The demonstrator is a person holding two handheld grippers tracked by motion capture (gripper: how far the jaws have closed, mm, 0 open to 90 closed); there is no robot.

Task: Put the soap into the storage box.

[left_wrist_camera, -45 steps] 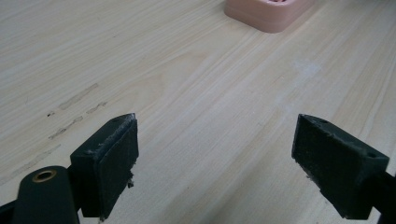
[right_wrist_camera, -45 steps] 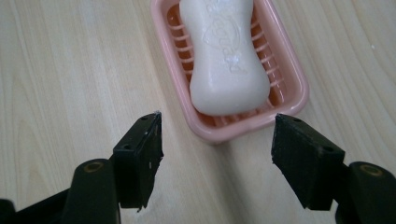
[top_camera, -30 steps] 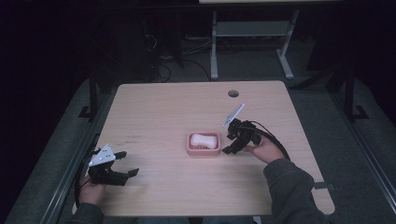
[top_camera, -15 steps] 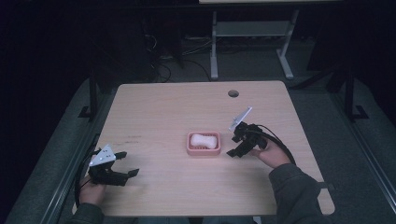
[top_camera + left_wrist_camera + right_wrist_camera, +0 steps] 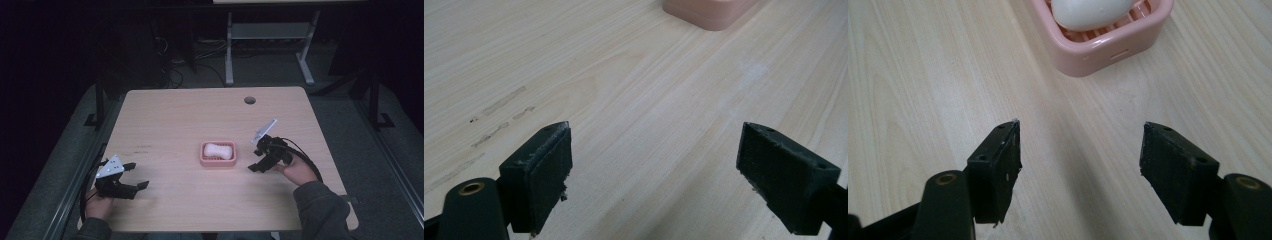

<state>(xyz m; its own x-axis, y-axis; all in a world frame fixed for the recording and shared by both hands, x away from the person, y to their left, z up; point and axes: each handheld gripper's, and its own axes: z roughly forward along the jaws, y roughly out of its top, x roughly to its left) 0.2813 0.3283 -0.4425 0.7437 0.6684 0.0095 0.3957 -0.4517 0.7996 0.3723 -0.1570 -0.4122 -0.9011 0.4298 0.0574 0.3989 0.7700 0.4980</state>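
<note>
In the left gripper view the top edge cuts the pink dish (image 5: 709, 11) down to one corner, so its contents are out of frame. In the right gripper view the dish (image 5: 1108, 47) and the white soap (image 5: 1093, 12) in it are cropped at the top. In the high view the soap (image 5: 218, 149) is too small for detail, and the bottom edge cuts both forearms.
</note>
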